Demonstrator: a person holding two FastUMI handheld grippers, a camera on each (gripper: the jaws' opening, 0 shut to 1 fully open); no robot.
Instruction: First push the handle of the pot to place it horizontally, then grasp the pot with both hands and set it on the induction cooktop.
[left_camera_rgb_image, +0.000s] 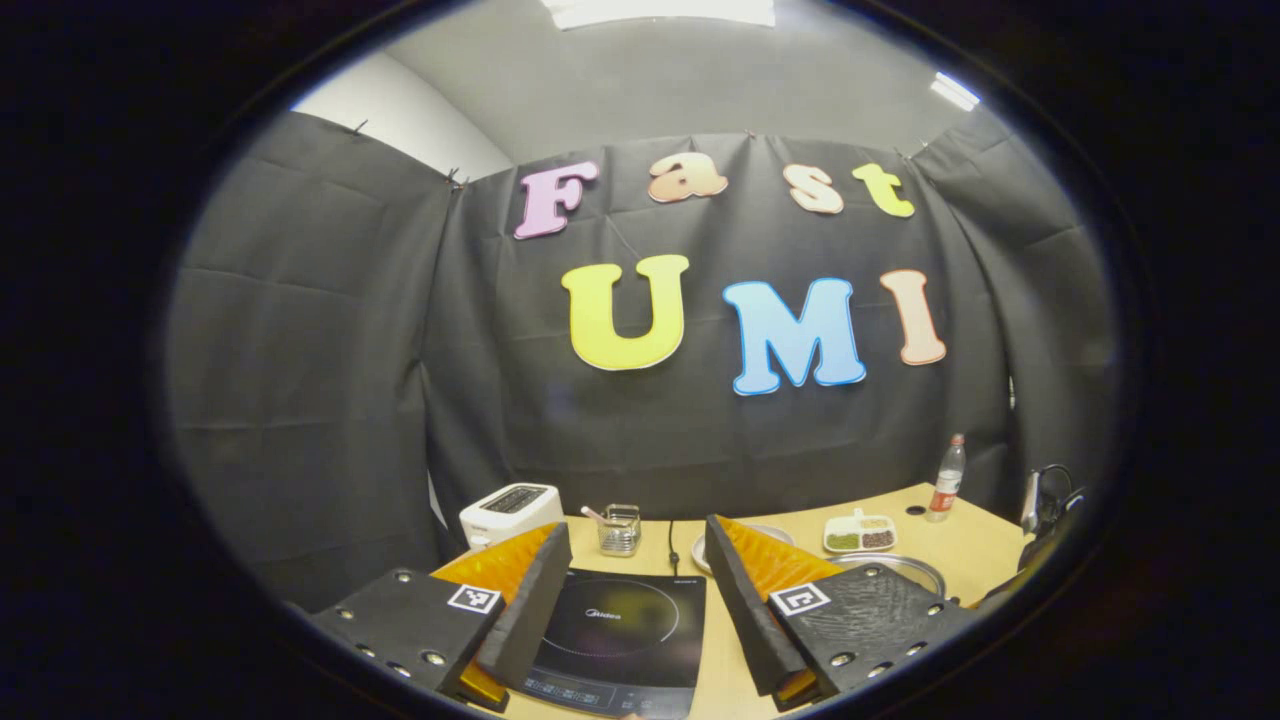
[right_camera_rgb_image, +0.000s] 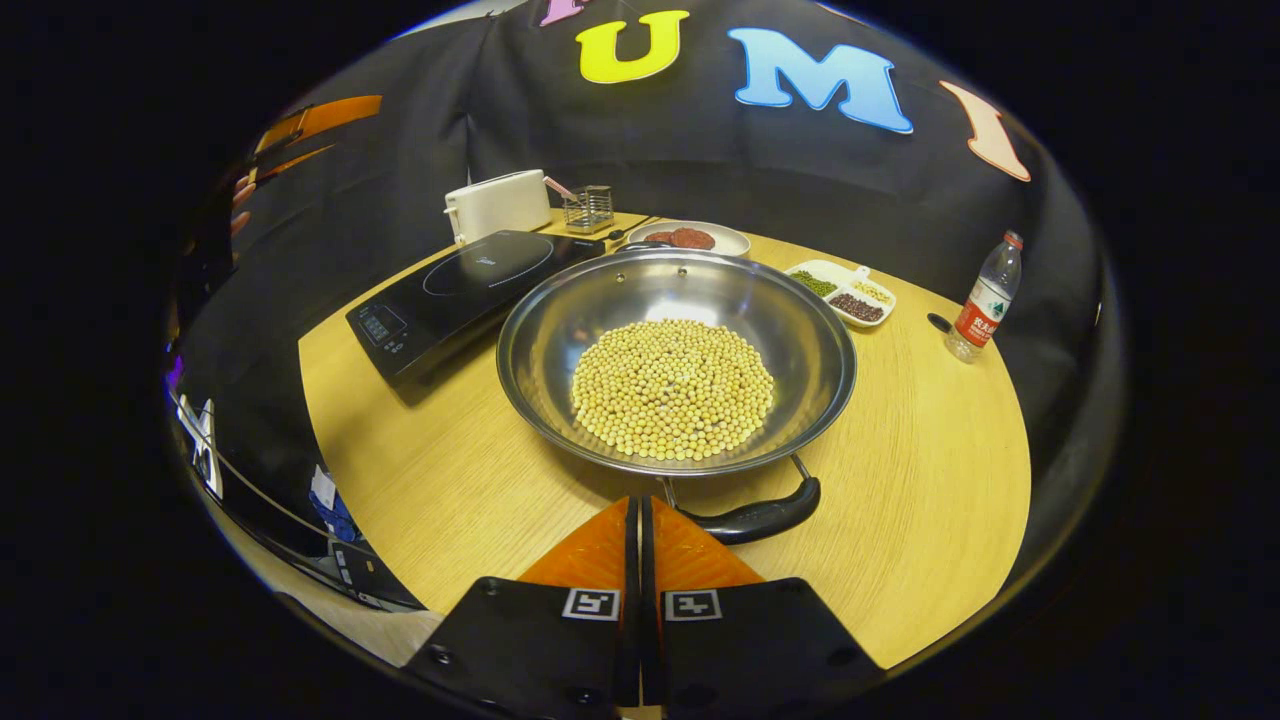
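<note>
Right gripper view: steel pot holds pale beans.

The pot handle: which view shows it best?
The right gripper view: the pot handle lies whole just ahead of the shut right gripper. The left gripper view catches only the pot rim, behind its finger.

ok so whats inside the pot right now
The pot holds a round heap of pale yellow beans piled in the middle of its shiny bowl. The metal around the heap is bare. The bottom under the beans is covered, so anything beneath them can't be seen.
</note>
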